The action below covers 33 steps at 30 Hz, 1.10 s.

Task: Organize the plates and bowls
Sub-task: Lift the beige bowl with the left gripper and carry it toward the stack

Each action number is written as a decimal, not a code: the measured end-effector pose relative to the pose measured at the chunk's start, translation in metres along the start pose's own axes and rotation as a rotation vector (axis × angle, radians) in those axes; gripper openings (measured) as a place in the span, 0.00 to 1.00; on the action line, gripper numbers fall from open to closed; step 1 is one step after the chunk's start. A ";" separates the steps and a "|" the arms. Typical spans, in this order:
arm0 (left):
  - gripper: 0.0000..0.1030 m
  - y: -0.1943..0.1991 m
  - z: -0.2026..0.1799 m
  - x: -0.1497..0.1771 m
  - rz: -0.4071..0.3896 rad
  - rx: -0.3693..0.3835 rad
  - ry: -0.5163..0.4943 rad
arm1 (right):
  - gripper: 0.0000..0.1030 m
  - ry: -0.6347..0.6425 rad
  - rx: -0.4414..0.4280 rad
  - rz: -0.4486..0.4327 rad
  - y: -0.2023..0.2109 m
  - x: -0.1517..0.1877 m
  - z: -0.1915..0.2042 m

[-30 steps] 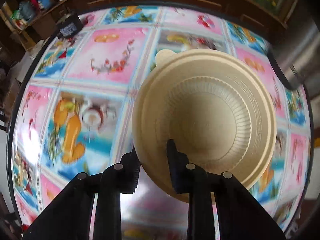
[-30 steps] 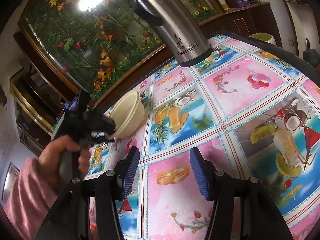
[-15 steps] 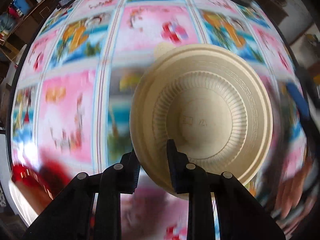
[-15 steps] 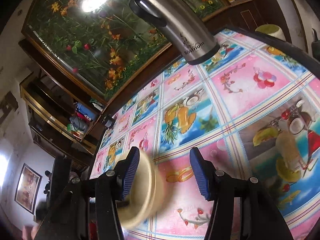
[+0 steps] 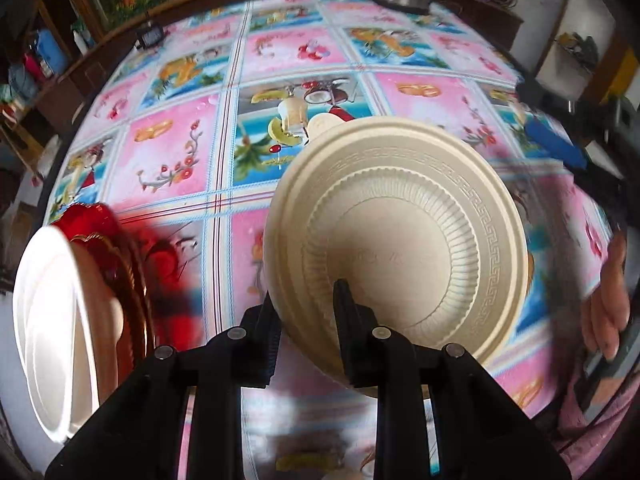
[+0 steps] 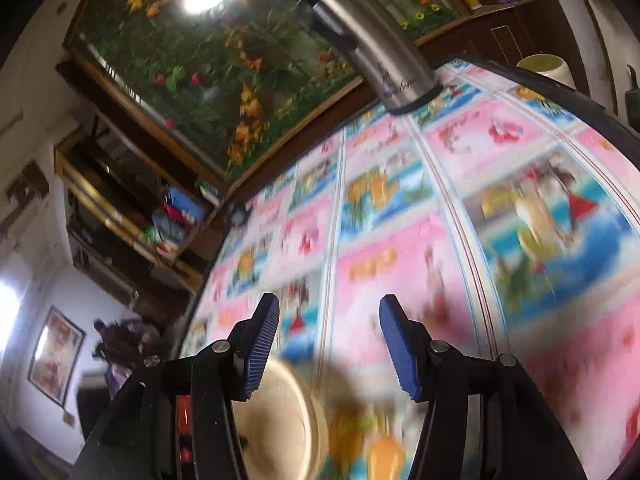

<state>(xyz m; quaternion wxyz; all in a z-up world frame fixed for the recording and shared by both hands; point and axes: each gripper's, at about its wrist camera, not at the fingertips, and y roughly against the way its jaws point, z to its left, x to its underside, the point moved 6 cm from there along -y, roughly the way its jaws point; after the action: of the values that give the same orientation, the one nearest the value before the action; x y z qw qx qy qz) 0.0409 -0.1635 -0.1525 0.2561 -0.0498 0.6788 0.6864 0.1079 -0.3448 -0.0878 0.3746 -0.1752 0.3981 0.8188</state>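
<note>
One bowl (image 5: 396, 240) beside stacked plates (image 5: 60, 320)

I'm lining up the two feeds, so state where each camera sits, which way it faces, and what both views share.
Left wrist view: sits on the left claw, looking steeply down at the patterned tablecloth; its fingers pinch the rim of a beige bowl; a hand shows at right.
Right wrist view: sits on the right claw, looking slantwise across the table towards a flower mural; its blue pads stand apart, empty.
Shared: the tablecloth, the steel flask and the bowl.
</note>
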 end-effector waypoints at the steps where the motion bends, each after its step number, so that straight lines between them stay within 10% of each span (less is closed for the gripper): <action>1: 0.22 0.003 -0.001 0.006 -0.022 0.002 -0.006 | 0.54 0.007 0.006 0.007 0.004 0.007 0.001; 12: 0.22 0.014 0.000 0.030 -0.148 -0.007 -0.040 | 0.54 0.057 0.089 0.094 0.033 0.077 0.012; 33: 0.23 0.007 0.014 0.040 -0.144 0.008 0.004 | 0.54 0.079 0.073 0.096 0.035 0.097 0.017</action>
<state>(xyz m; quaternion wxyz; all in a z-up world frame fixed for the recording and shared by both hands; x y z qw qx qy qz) 0.0073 -0.1389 -0.1618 0.3037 -0.0986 0.6768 0.6634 0.0176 -0.3000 -0.1157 0.3250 -0.1742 0.4501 0.8133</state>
